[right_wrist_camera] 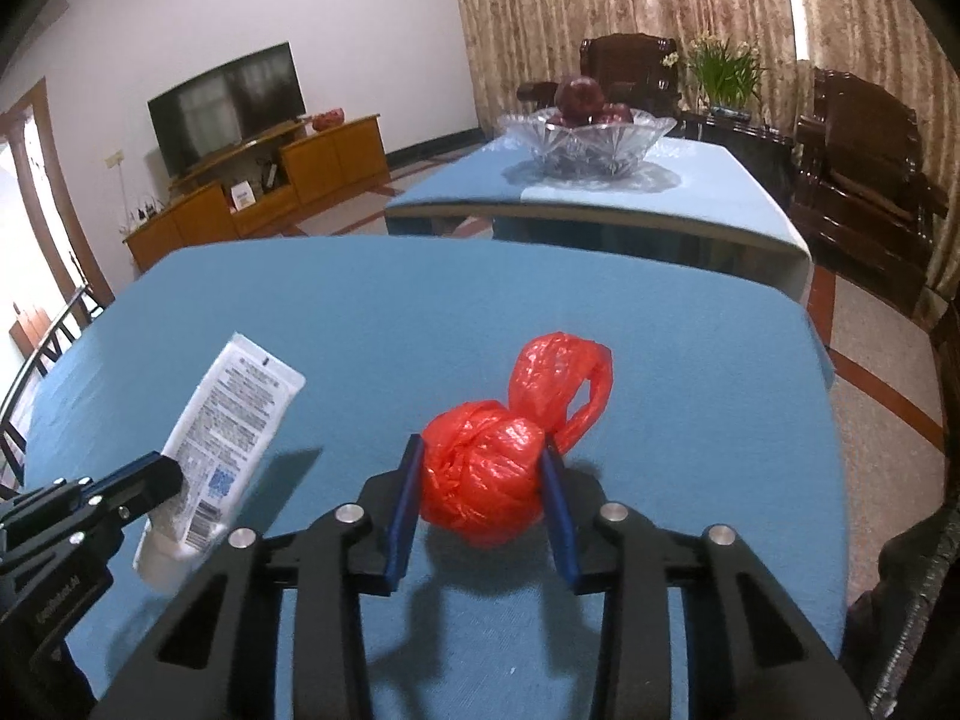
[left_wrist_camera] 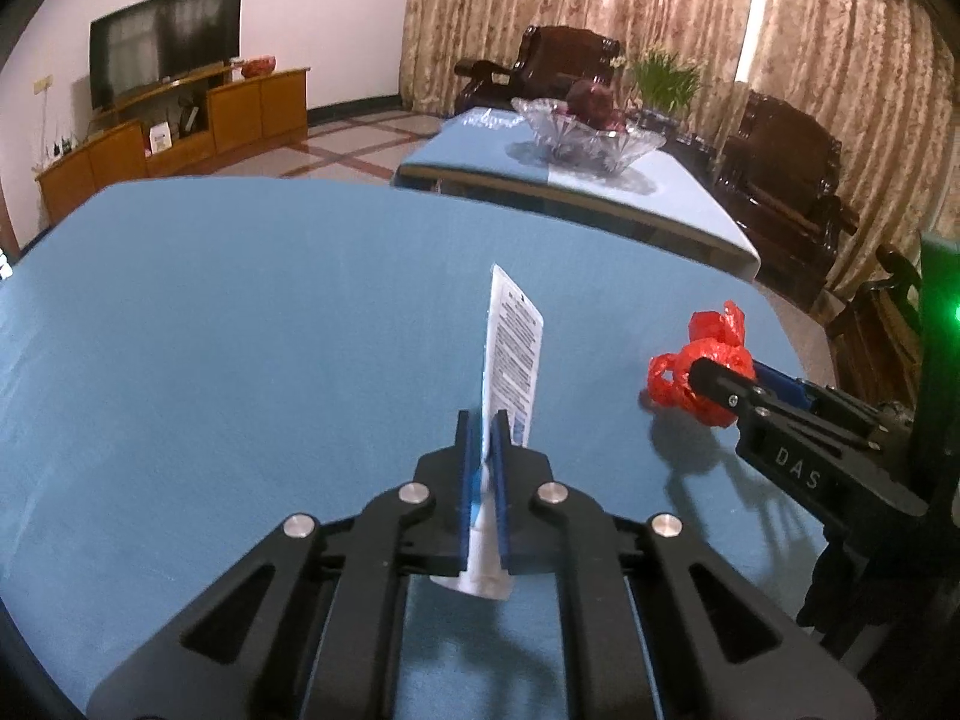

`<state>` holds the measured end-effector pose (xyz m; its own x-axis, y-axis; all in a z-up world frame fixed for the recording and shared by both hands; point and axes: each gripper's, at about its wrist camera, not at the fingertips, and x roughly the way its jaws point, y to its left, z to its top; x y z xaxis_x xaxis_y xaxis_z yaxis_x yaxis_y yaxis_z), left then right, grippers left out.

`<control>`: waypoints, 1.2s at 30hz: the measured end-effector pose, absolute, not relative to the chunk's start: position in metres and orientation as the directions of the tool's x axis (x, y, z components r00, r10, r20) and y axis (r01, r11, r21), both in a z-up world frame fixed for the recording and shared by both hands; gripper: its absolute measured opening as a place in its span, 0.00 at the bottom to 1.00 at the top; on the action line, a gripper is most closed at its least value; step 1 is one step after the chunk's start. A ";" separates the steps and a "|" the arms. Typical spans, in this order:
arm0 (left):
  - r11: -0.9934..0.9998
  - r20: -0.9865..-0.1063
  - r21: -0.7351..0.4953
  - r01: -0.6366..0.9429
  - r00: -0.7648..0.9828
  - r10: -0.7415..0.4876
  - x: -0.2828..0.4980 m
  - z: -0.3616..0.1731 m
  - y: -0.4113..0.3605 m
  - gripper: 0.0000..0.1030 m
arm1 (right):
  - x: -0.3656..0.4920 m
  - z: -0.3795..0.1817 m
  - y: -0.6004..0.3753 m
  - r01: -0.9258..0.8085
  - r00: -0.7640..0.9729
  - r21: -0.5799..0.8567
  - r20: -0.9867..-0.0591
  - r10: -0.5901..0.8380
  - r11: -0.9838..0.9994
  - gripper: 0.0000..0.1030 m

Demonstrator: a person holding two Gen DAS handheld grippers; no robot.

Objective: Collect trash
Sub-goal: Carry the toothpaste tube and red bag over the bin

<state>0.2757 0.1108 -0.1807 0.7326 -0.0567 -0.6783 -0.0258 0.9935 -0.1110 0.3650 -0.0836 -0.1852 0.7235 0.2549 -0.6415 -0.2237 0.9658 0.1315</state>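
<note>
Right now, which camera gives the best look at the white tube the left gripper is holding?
The right wrist view: the white tube shows its printed face broadside. The left wrist view shows it nearly edge-on, clamped in the left gripper.

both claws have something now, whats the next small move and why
Probably lift both a little higher and carry them off the table. The left claw is already shut on the white squeeze tube with printed text, and the right claw is clamped on the knotted red plastic bag. Both cast shadows on the blue tablecloth, and no bin shows in either view.
</note>
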 end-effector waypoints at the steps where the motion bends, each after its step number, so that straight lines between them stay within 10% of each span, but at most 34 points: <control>1: 0.994 -0.671 -0.107 -0.022 0.740 -0.056 0.274 -0.177 0.109 0.04 | 0.362 -0.180 -0.086 -0.221 0.731 0.135 -0.632 0.256 0.966 0.36; 36: 0.962 -0.494 -0.096 0.256 0.827 -0.269 0.179 -0.070 -0.022 0.02 | 0.220 -0.048 -0.203 -0.133 0.876 0.059 -0.459 0.145 0.989 0.36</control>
<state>0.1792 -0.0215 -0.0704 0.8267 -0.2692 -0.4941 0.2557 0.9619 -0.0963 0.2196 -0.2033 -0.0476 0.8765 0.1451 -0.4591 -0.1327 0.9894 0.0593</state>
